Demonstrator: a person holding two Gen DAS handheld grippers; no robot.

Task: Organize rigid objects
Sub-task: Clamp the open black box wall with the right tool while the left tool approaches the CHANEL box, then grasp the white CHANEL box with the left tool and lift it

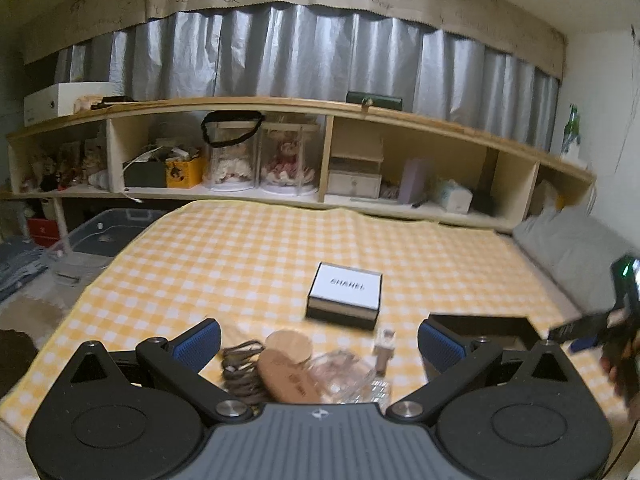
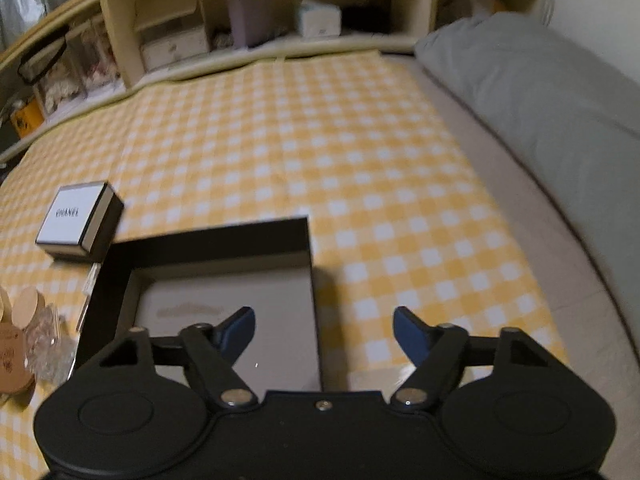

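On the yellow checked cloth (image 1: 248, 248) lie a white and black Chanel box (image 1: 345, 295), a wooden comb (image 1: 285, 378), a round wooden disc (image 1: 290, 344), a clear glass bottle (image 1: 340, 376), a small perfume vial (image 1: 385, 350) and a coiled dark cord (image 1: 240, 364). My left gripper (image 1: 319, 346) is open, just above this pile. An open black box with a grey floor (image 2: 224, 320) lies to the right. My right gripper (image 2: 324, 330) is open over that box's right wall. The Chanel box (image 2: 78, 220) also shows in the right wrist view.
A long wooden shelf (image 1: 320, 108) with dolls, boxes and tissue runs along the back. A grey pillow (image 2: 540, 92) lies at the right. A clear plastic bin (image 1: 104, 236) stands on the floor at the left. The right gripper's body (image 1: 616, 320) shows at the left view's right edge.
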